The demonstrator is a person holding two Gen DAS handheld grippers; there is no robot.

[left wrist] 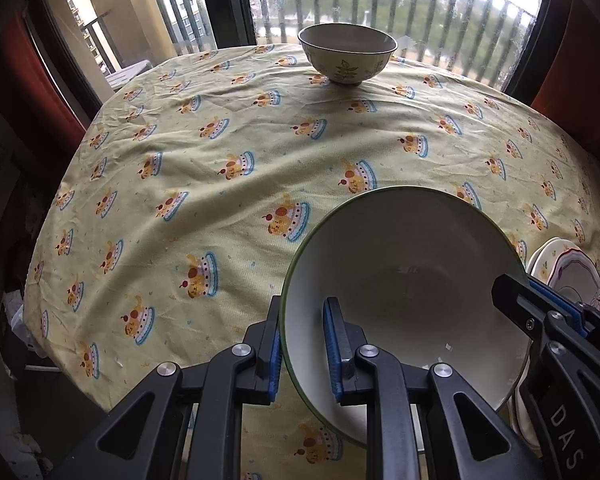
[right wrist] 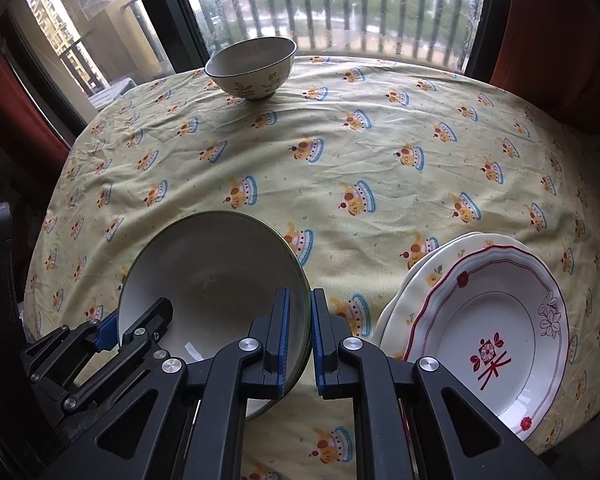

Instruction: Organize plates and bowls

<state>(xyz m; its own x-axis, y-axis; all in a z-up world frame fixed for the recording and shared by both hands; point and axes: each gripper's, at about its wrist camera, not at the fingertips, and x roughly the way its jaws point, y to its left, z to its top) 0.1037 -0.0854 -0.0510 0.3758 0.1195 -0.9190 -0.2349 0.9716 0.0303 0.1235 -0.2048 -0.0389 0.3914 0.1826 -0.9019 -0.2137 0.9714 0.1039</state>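
A large white bowl with a green rim (left wrist: 404,264) is held between both grippers near the table's front edge; it also shows in the right wrist view (right wrist: 216,276). My left gripper (left wrist: 304,348) is shut on its left rim. My right gripper (right wrist: 300,340) is shut on its right rim and shows in the left wrist view (left wrist: 540,312). A smaller leaf-patterned bowl (left wrist: 347,56) stands upright at the far edge of the table, also in the right wrist view (right wrist: 251,68). A red-trimmed plate (right wrist: 492,344) lies on a cream plate (right wrist: 424,276) to the right.
The round table has a yellow cake-print cloth (left wrist: 228,160). A window with balcony railing (right wrist: 340,4) is behind the far edge. Red curtains (right wrist: 556,28) hang at both sides.
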